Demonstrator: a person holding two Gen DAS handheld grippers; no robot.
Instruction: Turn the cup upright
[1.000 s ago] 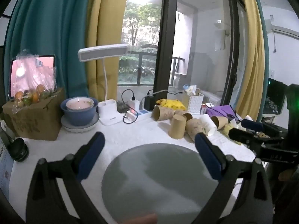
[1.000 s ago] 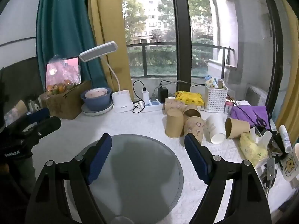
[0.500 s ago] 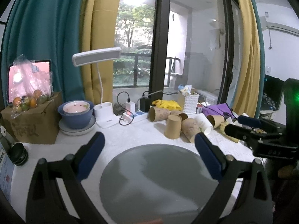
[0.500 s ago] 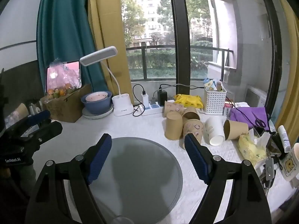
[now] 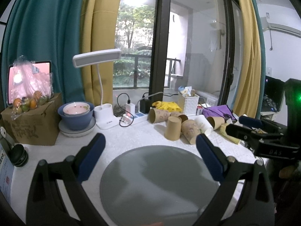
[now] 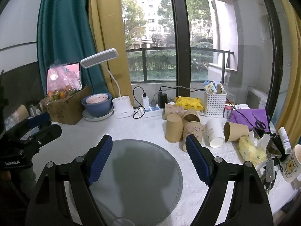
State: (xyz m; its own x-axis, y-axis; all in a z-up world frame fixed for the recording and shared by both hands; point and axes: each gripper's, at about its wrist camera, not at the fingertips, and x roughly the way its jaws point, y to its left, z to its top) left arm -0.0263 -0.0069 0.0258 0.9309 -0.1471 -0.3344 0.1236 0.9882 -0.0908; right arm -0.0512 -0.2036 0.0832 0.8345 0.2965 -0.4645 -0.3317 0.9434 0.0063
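Brown paper cups (image 6: 174, 129) — one inverted, others on their sides — are clustered beyond the round grey mat (image 6: 135, 179). Since a second ago, little is changed: left gripper (image 5: 150, 158) and right gripper (image 6: 148, 158) are held spread, empty — approach not begun.

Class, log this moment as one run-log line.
left gripper: open | right gripper: open | upside-down plain brown paper cup: untouched | round grey mat: bare

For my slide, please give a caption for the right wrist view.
Open right claw above gray mat, paper cups beyond.
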